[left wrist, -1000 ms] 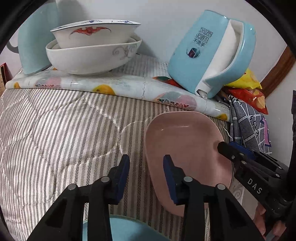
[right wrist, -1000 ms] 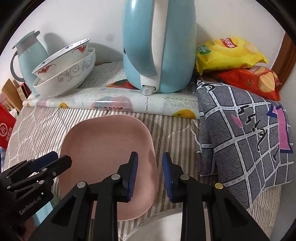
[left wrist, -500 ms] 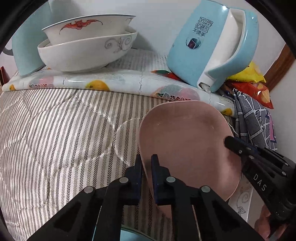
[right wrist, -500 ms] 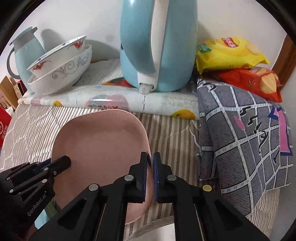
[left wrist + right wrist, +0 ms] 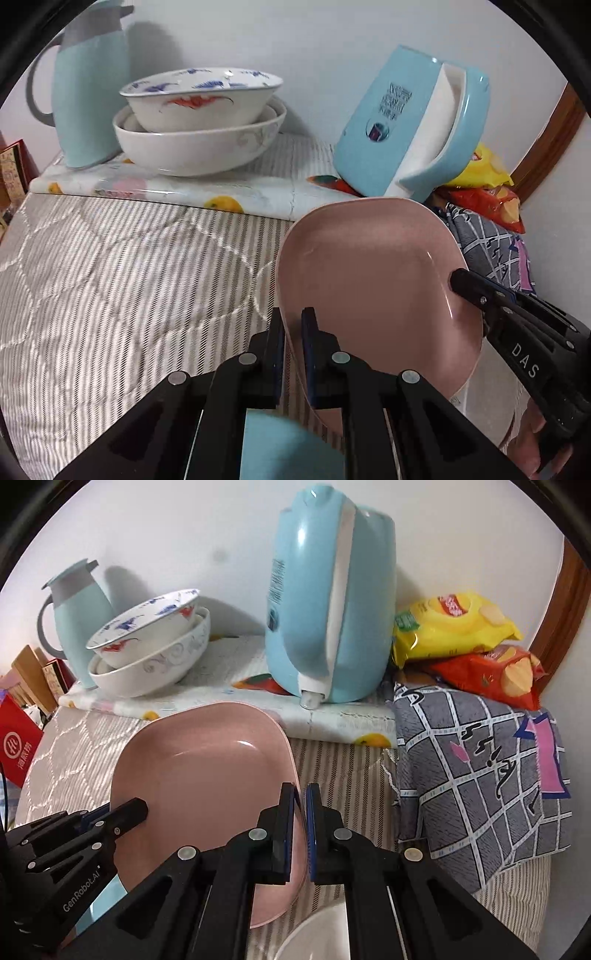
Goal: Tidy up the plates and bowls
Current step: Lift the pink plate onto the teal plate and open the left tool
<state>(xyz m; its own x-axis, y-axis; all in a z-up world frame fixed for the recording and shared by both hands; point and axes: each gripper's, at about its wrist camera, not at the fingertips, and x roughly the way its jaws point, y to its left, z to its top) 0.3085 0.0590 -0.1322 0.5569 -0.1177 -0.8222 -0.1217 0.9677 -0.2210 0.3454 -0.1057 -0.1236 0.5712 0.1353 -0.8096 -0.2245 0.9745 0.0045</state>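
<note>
Soft, even indoor light, fairly bright. The jug throws a shadow on the wall far beyond the fingers. A small glare streak sits on the plate just left of them. Edges bend strongly, corners black; slight blur throughout.

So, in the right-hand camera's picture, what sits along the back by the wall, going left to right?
Pale blue jug → two stacked bowls → big blue kettle → yellow snack bag → red snack bag.
</note>
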